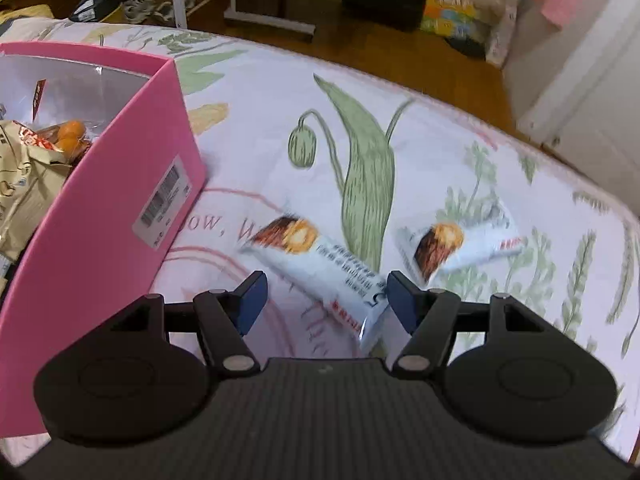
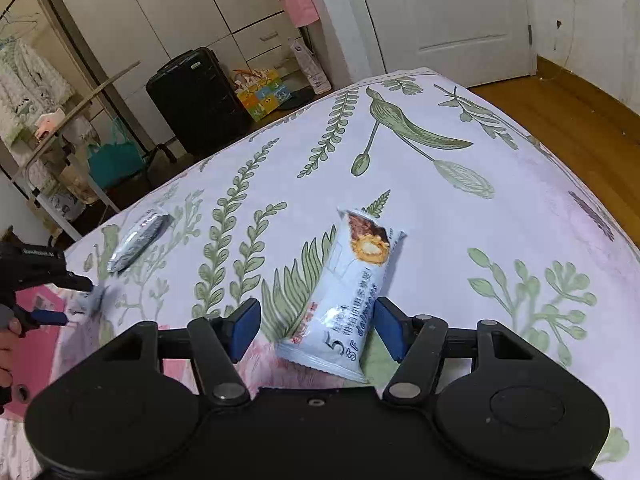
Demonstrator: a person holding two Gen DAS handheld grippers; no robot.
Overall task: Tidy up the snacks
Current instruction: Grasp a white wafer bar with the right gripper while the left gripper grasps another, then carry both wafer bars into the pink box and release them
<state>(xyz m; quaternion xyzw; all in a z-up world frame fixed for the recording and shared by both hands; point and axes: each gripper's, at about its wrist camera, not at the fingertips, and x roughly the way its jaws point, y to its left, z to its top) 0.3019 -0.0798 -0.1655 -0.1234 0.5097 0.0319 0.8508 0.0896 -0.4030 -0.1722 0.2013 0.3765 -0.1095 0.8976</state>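
Note:
A pink box (image 1: 100,240) stands on the bed at the left and holds several snack packets (image 1: 28,160). My left gripper (image 1: 326,296) is open, its jaws either side of the near end of a white snack bar packet (image 1: 320,264) lying on the bedspread. A second white packet (image 1: 460,248) lies to its right. In the right wrist view my right gripper (image 2: 316,328) is open around the near end of a white snack packet (image 2: 352,280). A silvery packet (image 2: 138,240) lies farther left. The left gripper (image 2: 48,292) shows at the far left edge, with a corner of the pink box (image 2: 32,340).
The bed has a white floral bedspread (image 2: 440,220) whose edge drops to a wooden floor (image 2: 580,108). A black suitcase (image 2: 196,100), a clothes rack (image 2: 60,128) and cabinets (image 2: 180,4) stand beyond the bed.

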